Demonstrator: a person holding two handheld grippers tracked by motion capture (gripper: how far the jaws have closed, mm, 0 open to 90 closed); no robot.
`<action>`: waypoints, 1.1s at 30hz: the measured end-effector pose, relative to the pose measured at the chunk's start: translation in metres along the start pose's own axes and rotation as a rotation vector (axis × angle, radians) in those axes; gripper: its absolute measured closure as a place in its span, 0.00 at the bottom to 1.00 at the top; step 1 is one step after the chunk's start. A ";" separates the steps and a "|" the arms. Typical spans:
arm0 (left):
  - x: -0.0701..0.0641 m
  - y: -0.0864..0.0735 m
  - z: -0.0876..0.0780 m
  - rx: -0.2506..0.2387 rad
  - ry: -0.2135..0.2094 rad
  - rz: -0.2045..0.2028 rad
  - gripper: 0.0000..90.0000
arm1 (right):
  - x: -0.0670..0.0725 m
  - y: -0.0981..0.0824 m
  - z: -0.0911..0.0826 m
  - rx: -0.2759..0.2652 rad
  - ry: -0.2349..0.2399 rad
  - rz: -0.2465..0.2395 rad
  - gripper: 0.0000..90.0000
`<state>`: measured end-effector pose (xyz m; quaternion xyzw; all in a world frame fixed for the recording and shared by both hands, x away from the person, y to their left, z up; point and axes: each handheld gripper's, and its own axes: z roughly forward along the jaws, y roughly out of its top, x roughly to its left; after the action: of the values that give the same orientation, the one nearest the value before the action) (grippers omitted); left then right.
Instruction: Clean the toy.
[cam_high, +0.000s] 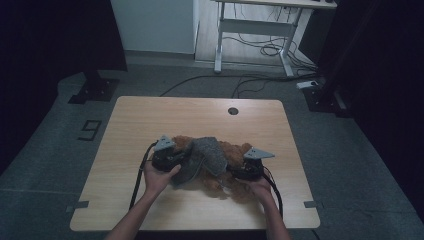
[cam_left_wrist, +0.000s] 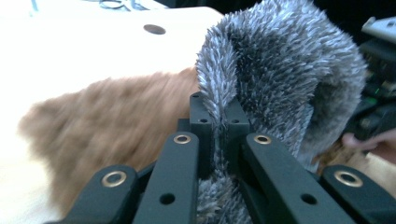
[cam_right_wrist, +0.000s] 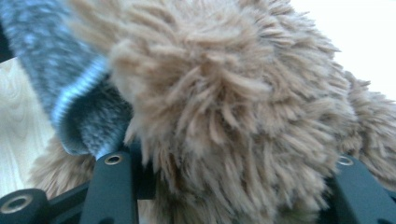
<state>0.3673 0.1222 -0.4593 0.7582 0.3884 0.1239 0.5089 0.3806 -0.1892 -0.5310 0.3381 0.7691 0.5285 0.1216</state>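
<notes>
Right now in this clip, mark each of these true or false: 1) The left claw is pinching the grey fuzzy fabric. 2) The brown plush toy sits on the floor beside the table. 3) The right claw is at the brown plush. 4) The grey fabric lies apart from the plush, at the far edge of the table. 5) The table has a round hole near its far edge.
1) True: the left claw is shut on the grey fuzzy fabric.
2) False: the brown plush toy lies on the table.
3) True: brown fur lies between the jaws of the right claw.
4) False: the fabric is draped over the plush.
5) True: the round hole.
</notes>
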 end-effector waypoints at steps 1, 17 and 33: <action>-0.006 0.005 0.003 -0.003 -0.016 0.013 0.95 | 0.002 -0.002 -0.001 -0.006 0.004 -0.015 0.49; -0.082 0.029 0.093 0.121 -0.020 0.215 0.95 | 0.010 -0.010 -0.006 -0.015 0.035 -0.055 0.48; 0.003 0.005 0.016 0.063 0.166 0.106 0.95 | 0.007 -0.011 -0.007 -0.026 0.041 -0.034 0.49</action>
<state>0.3809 0.1126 -0.4631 0.7805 0.3922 0.2009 0.4435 0.3672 -0.1917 -0.5367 0.3125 0.7701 0.5432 0.1189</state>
